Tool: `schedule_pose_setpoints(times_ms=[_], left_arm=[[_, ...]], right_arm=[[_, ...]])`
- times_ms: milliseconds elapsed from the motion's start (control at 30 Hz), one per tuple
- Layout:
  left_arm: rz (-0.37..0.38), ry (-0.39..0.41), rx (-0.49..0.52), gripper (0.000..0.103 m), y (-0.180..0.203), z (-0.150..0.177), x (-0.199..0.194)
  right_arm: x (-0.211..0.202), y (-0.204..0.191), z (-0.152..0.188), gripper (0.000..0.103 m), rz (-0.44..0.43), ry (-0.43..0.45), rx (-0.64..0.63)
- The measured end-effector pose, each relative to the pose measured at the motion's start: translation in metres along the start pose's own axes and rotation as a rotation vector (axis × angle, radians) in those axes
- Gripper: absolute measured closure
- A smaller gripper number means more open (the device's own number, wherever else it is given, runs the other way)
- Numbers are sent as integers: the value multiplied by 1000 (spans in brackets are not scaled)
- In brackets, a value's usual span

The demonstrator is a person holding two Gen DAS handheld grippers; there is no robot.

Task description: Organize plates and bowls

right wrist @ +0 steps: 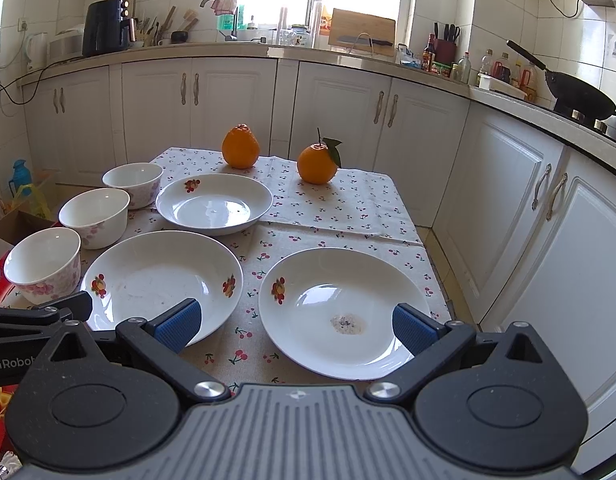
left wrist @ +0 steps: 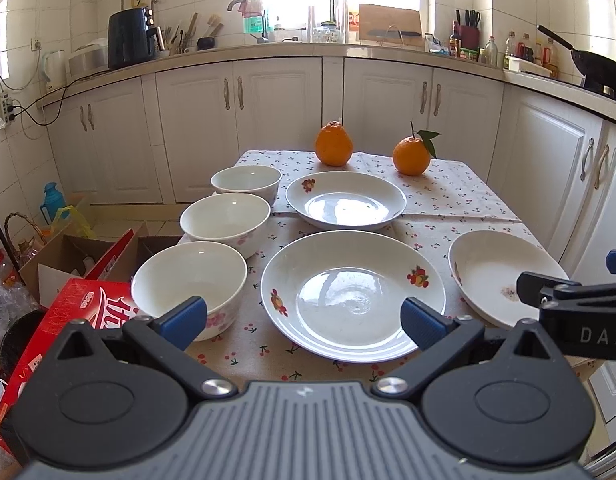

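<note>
While both tools hover above the near table edge, the left gripper (left wrist: 304,322) gapes wide and empty over the near-centre plate (left wrist: 352,295), and the right gripper (right wrist: 296,326), equally wide and empty, hangs over the near-right plate (right wrist: 343,312), which has a small crumbly patch. Left of the plates, three bowls (left wrist: 189,286) run front to back in a line. Farther on lies a third plate (left wrist: 345,199), then two oranges (left wrist: 333,144) on the cherry-print cloth (left wrist: 459,196).

Plates (left wrist: 352,296) and bowls (left wrist: 190,280): glossy white glazed ceramic. Tablecloth (right wrist: 347,204): matt woven cloth. Oranges (left wrist: 333,144): dimpled skin.
</note>
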State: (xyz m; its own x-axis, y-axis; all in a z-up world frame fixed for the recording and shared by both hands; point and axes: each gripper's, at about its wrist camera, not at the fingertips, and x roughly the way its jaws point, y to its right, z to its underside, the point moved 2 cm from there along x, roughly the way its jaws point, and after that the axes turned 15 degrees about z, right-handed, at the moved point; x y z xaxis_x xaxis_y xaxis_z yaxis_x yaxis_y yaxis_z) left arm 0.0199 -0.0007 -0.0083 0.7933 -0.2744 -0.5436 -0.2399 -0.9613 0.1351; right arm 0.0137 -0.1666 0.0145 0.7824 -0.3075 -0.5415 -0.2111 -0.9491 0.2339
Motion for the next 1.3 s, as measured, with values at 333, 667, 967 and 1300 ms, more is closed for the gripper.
schedule_pose_setpoints(times_ms=[333, 667, 967, 1300], left_arm=[[59, 11, 43, 1, -2, -16, 6], [112, -4, 75, 1, -6, -35, 22], [149, -8, 161, 1, -1, -45, 47], [244, -93, 191, 1, 13, -46, 82]], right_arm=[[9, 7, -4, 0, -19, 18, -15], [24, 40, -10, 0, -28, 126, -69], [66, 65, 25, 0, -115, 4, -122], [107, 63, 66, 0, -193, -123, -161]])
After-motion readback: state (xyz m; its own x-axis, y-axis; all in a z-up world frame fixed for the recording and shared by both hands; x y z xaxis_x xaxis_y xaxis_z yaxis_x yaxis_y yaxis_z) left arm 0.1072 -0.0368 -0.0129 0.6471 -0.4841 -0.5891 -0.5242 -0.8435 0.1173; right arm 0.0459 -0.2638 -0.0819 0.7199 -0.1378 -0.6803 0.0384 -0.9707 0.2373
